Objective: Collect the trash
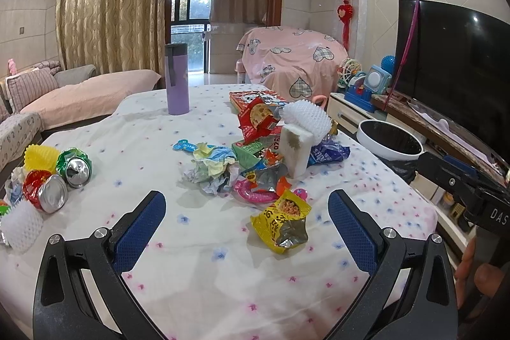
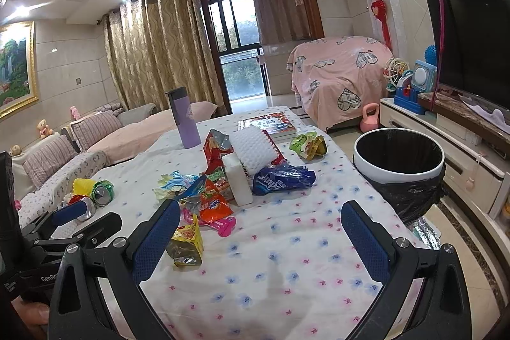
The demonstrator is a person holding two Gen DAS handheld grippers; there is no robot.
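both tongs wide and empty; drop left gripper (image 1: 247, 209) straight over the yellow wrapper (image 1: 280, 220) lying just ahead on the cloth, pinch its crumpled middle, then carry to the bin (image 2: 398, 163) off the table's right edge.

light: bright, ceiling spots plus window daylight | shadows: soft | focus: sharp | edges: fisheye bending, dark corners

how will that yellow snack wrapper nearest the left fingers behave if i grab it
The yellow snack wrapper looks torn open and crumpled, its foil lining showing, so it is probably empty and very light. It will likely crush flat between the fingers rather than resist. The glossy film may be slippery, and a push would probably slide it across the tablecloth.
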